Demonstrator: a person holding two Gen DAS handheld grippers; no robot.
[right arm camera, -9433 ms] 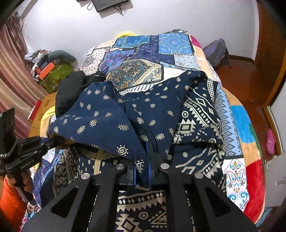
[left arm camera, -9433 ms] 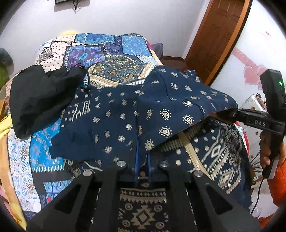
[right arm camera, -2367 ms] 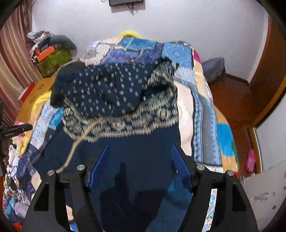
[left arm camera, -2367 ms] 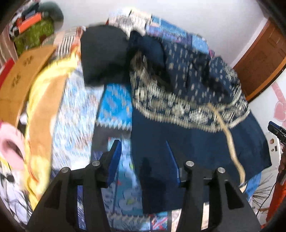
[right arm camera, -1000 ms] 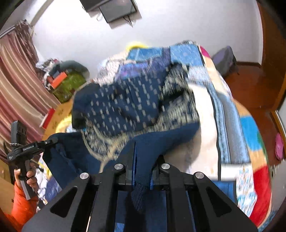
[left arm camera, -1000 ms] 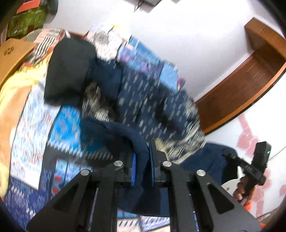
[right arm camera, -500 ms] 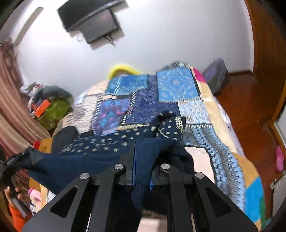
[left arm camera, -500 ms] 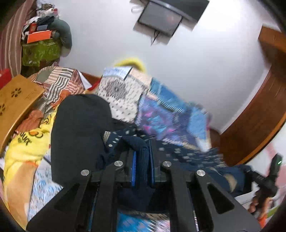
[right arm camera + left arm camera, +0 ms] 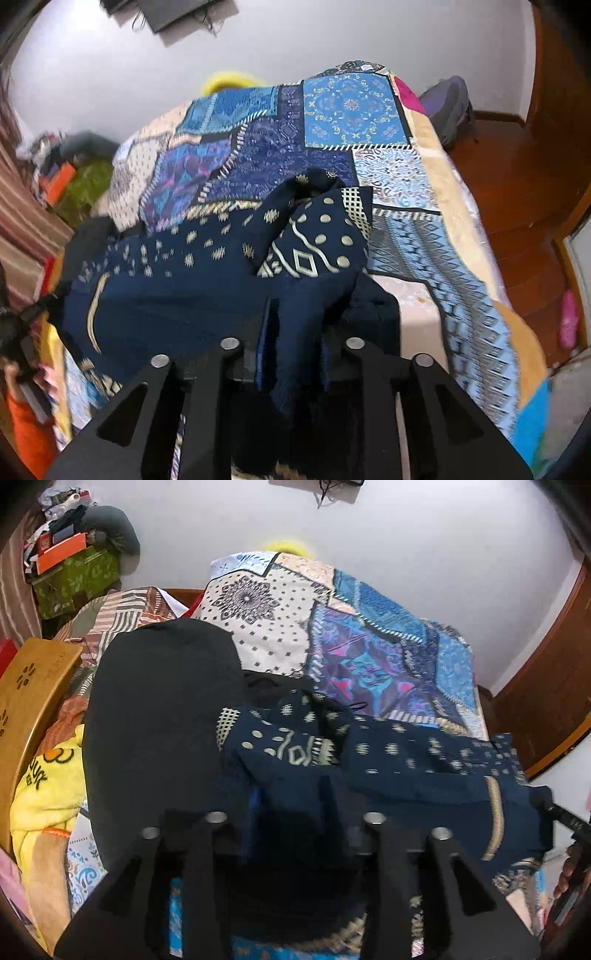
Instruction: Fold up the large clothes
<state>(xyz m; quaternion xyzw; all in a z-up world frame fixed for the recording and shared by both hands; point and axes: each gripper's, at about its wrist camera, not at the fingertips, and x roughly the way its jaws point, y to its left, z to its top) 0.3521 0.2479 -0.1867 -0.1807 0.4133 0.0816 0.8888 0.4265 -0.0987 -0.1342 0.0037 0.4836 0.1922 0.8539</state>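
Right now your left gripper point(image 9: 291, 808) and right gripper point(image 9: 293, 343) each have jaws that have just been opening, standing narrowly parted with a bunch of the navy patterned garment point(image 9: 177, 280) hanging loose between them; whether the pads touch the cloth you cannot tell.

That garment lies in a long band across the bed point(image 9: 406, 177), its cream-printed folds heaped on the far side of both grippers. On your left the band's end touches a black garment point(image 9: 155, 716), with a yellow blanket point(image 9: 40, 790) and a wooden board point(image 9: 26, 690) beyond it at the bed's edge. On your right the bed's side edge runs close past the garment, then drops to the wooden floor point(image 9: 517, 177). Beyond the garment the patchwork bedspread point(image 9: 369, 650) lies open up to the white wall point(image 9: 406, 535).

A green box point(image 9: 70, 579) piled with clutter sits in the left corner, a wooden door point(image 9: 554, 686) on the right.
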